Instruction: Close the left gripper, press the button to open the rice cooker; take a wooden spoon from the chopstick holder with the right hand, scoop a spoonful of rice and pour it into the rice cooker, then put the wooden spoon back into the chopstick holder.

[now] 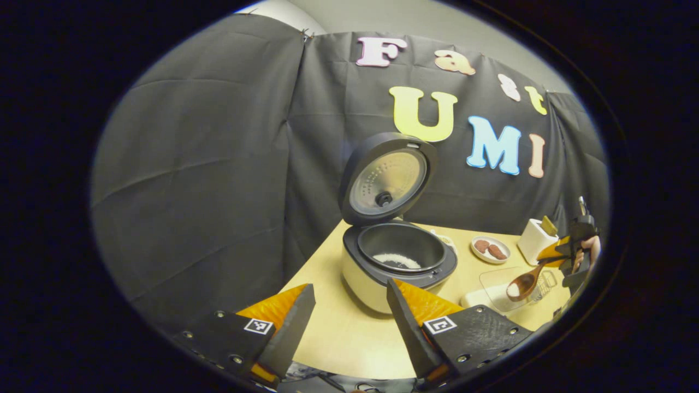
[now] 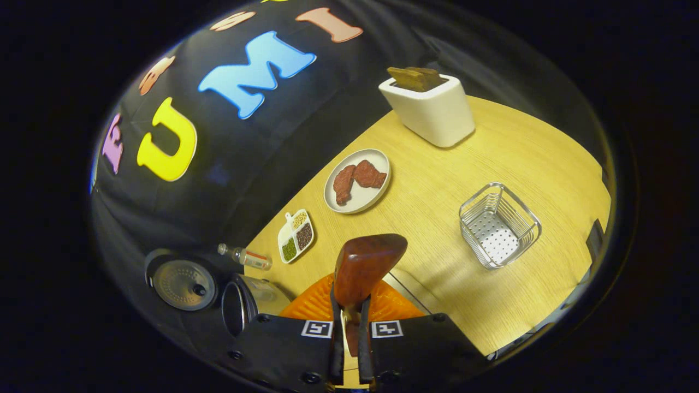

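Over counter (image 2: 491, 164), my right gripper (image 2: 349, 327) jaws clamp wooden spoon (image 2: 367, 265), bowl forward, rice aboard; open rice cooker (image 1: 398, 256) lies off left. Left gripper (image 1: 349, 327) jaws wide, idle, nearer cooker.

Booth enclosed by black cloth wall (image 1: 218, 164), hung in panels with visible creases and seams, pinned at the top edge. Above the cloth, a strip of pale grey room wall (image 1: 382, 22) shows. Furniture consists of one table (image 2: 491, 164) with a light wood-grain top and a rounded corner, standing close against the cloth. Lighting is even, from above, with soft shadows on the tabletop.
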Available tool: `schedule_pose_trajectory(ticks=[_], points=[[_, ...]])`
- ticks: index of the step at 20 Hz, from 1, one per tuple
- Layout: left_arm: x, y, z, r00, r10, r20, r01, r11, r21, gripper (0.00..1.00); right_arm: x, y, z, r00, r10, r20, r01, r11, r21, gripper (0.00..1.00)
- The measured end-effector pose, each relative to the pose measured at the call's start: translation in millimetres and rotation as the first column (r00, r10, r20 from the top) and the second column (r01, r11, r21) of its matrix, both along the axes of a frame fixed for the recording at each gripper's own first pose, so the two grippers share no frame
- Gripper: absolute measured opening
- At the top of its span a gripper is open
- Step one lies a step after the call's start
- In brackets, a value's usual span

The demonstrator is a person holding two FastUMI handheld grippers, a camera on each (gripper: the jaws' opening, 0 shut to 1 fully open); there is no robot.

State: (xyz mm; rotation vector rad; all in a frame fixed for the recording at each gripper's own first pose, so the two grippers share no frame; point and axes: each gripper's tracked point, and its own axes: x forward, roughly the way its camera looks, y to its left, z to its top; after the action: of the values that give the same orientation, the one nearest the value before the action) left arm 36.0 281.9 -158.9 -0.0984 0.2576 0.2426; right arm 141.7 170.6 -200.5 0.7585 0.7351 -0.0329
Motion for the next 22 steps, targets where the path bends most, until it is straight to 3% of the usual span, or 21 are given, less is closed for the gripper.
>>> schedule_pose_trajectory(ticks=[4, 8, 9, 15, 17, 22], points=[[-4, 7, -7, 1.0, 0.025, 0.013, -0.025, 1.0, -0.011, 0.85, 5, -6, 22, 0.998, -0.059, 0.0, 0.058, 0.988, 0.144, 0.12], [-8, 10, -16, 0.998, 0.059, 0.007, -0.059, 0.997, -0.045, 0.85, 14, 16, 45, 1.0, -0.025, 0.008, 0.023, 0.976, 0.216, 0.08], [-9, 11, -16, 0.998, 0.063, 0.012, -0.062, 0.997, -0.048, 0.84, 18, 25, 54, 1.0, -0.014, 0.019, 0.009, 0.972, 0.234, 0.12], [-26, 27, -28, 0.994, 0.114, 0.0, -0.114, 0.992, -0.053, 0.85, 45, 100, 105, 0.991, 0.105, 0.078, -0.125, 0.934, 0.334, 0.12], [-33, 34, -34, 0.99, 0.144, -0.01, -0.144, 0.987, -0.068, 0.85, 52, 125, 117, 0.984, 0.152, 0.091, -0.174, 0.922, 0.347, 0.08], [-48, 55, -42, 0.977, 0.213, -0.026, -0.214, 0.974, -0.079, 0.85, 67, 189, 130, 0.964, 0.244, 0.103, -0.265, 0.893, 0.363, 0.11]])
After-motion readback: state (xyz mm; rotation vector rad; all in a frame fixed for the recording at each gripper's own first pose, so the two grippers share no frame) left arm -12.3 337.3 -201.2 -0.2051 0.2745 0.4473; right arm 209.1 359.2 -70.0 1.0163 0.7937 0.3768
